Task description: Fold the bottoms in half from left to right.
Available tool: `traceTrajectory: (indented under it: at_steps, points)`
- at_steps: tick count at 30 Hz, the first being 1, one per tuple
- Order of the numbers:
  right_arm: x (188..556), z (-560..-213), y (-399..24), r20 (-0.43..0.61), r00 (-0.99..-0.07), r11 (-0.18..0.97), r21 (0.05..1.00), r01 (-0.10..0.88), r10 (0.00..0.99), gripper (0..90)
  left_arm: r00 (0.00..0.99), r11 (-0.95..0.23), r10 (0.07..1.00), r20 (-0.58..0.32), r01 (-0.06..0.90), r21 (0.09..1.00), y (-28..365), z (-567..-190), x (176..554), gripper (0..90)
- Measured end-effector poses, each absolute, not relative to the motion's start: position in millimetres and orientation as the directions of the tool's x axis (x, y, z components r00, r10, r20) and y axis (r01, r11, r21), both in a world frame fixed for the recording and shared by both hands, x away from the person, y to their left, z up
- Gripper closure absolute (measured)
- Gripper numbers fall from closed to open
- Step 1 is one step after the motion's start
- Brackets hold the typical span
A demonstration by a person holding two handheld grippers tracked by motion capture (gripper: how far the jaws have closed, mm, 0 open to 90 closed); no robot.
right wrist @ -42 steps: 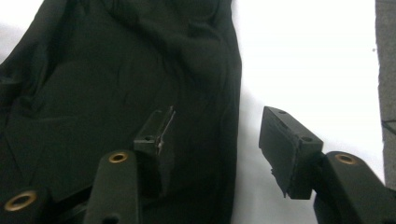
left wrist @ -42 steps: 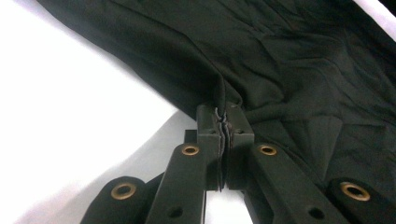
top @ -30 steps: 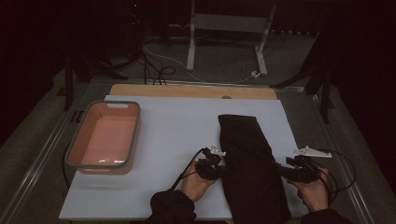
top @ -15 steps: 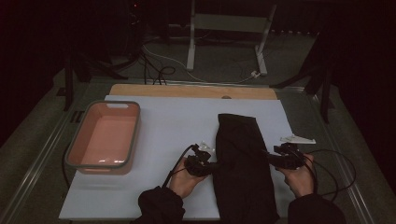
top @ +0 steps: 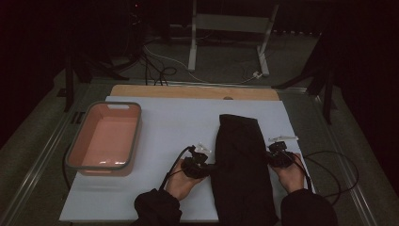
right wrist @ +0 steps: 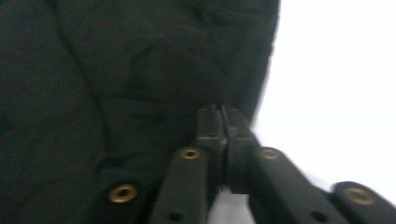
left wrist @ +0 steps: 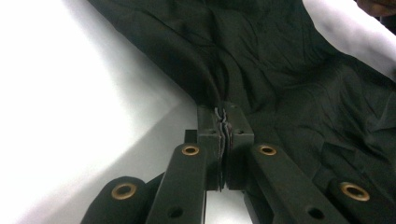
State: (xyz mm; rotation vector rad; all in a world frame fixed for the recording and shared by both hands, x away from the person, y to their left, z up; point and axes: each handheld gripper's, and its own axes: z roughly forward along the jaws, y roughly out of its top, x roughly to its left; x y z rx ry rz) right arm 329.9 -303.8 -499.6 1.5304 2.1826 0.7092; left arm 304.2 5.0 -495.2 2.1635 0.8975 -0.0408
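A black garment (top: 241, 169) lies lengthwise on the white mat (top: 169, 127), right of centre in the high view, running from mid-frame down to the lower edge. The left gripper (top: 207, 167) sits at the garment's left edge, lower centre of the frame. In the left gripper view its jaws are pressed together with a fold of the cloth (left wrist: 261, 60) pinched between the pads. The right gripper (top: 273, 157) sits at the garment's right edge. Its jaws have just been closing and now stand together at the cloth's edge (right wrist: 116, 70) in the right gripper view; fabric appears caught between them. A pink tub (top: 134, 136) stands on the mat at the left, well apart from both hands.
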Motion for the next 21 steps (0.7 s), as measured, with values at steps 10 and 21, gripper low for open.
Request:
traceTrajectory:
  at_steps: [10, 21]
  points:
    - [327.3, -487.5, -310.3, 0.049, -0.316, 0.207, 0.660, 0.722, 0.948, 53.9, 0.750, -0.435, 0.588, -0.302, 0.609, 0.663, 17.3, -492.2, 301.7, 88.7]
    - [332.1, -471.1, -300.7, 0.139, -0.339, 0.137, 0.726, 0.674, 0.931, 25.5, 0.747, -0.426, 0.590, -0.307, 0.611, 0.667, 30.3, -490.5, 299.1, 88.5]
